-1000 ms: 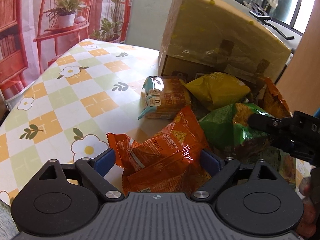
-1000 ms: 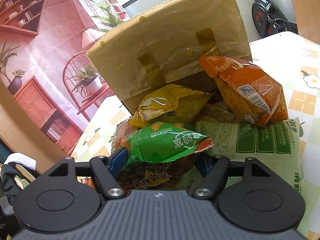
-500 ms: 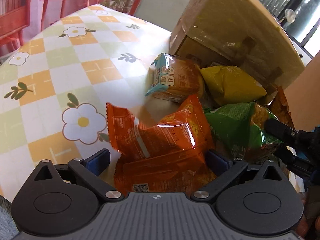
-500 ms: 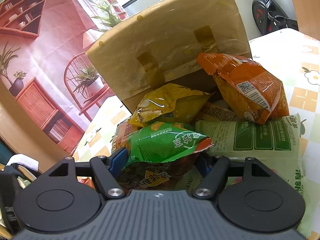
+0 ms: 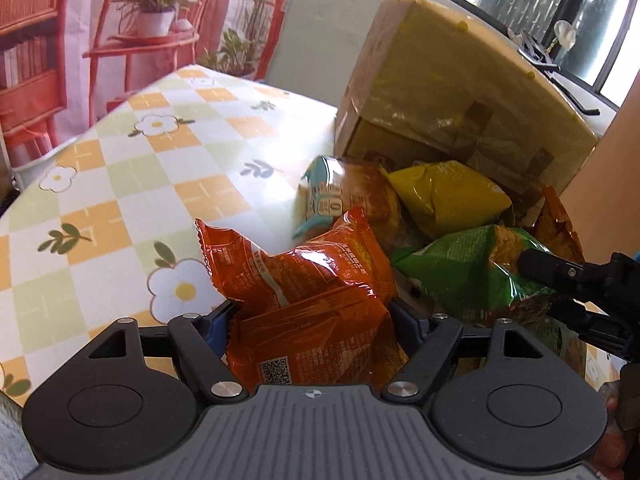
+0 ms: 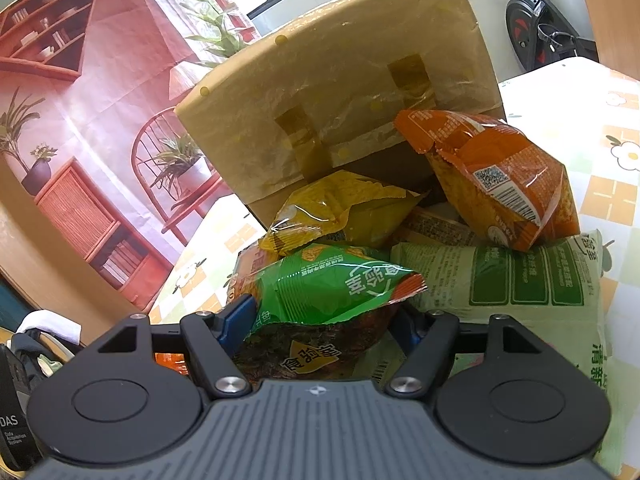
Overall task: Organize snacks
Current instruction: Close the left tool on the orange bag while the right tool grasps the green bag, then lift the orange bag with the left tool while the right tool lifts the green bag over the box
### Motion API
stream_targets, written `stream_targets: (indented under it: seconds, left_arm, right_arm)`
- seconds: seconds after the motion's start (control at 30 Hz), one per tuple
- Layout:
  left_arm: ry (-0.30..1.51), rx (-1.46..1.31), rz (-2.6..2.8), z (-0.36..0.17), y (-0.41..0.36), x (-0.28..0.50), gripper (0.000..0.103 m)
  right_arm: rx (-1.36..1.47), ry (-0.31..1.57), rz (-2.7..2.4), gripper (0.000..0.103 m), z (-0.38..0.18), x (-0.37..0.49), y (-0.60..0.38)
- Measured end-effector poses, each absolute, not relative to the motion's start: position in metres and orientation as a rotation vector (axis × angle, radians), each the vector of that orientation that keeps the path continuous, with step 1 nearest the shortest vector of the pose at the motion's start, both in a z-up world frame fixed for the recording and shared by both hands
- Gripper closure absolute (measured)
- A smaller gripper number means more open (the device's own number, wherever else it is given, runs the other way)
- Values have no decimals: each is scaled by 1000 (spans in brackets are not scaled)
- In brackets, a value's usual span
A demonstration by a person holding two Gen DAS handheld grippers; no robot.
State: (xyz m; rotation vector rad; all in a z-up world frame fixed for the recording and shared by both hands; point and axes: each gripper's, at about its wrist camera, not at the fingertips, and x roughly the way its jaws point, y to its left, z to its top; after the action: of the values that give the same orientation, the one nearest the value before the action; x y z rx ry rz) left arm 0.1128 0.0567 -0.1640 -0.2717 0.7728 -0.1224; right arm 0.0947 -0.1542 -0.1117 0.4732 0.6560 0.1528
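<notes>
Two grippers work a snack heap before the cardboard box (image 5: 460, 92) on the checked tablecloth (image 5: 120, 184); the left gripper (image 5: 312, 316) has just been closing, its jaws now pinching the orange packet (image 5: 304, 280); the right gripper (image 6: 320, 316) is clamped on the green packet (image 6: 324, 284) mid-heap.
</notes>
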Motion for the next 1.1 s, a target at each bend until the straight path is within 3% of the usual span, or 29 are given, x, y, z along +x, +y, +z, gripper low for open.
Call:
stream_targets:
  seconds: [1.1]
  left_arm:
    - [455,-162,-217,-55,42,101,22]
  right_arm:
    - [379,360,209,32,-29,48,-158]
